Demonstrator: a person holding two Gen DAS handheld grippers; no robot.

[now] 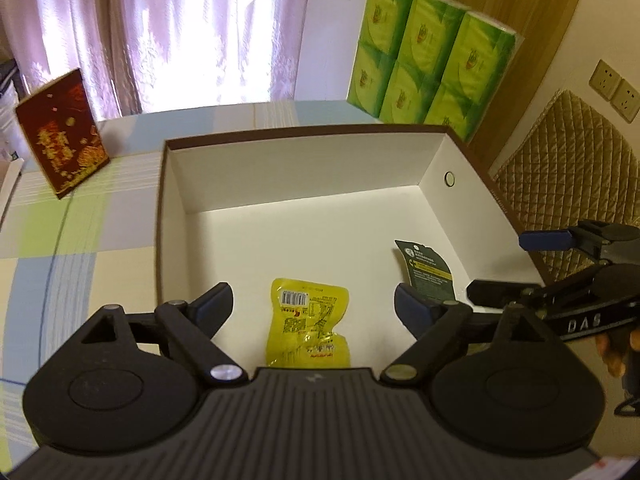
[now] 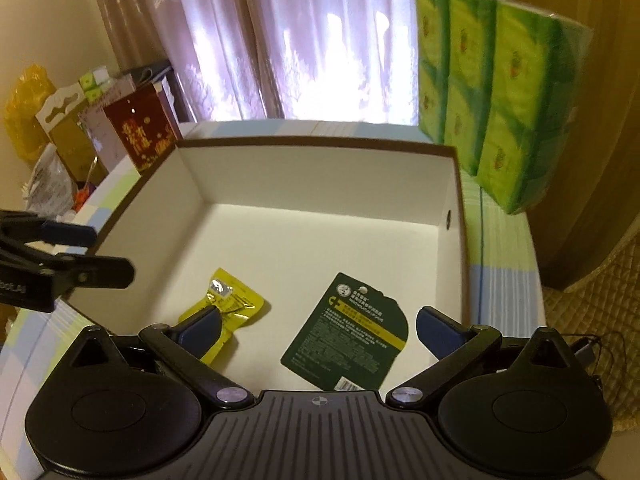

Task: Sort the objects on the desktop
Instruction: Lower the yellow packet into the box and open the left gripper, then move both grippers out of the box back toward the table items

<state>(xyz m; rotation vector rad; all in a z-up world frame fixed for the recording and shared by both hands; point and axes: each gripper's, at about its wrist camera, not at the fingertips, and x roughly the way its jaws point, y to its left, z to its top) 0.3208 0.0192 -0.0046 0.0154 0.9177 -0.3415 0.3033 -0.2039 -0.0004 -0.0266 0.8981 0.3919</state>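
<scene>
Box (image 1: 176, 184), white inside: yellow packet (image 1: 307, 326), dark sachet (image 2: 352, 330). Left gripper (image 1: 314, 306), right gripper (image 2: 318, 326): fingers wide, empty. Behind: green tissue packs (image 1: 428, 68), red box (image 1: 64, 128). Print illegible.

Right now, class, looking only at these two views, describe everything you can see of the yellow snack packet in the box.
The yellow snack packet is a small, glossy, crinkled plastic pouch with a sealed edge, a barcode, dark small print and red lettering near one end. It lies flat on the white floor of the open box, toward the near side, apart from the dark green packet. Neither gripper touches it; both sets of jaws are spread above the box, holding nothing.
</scene>
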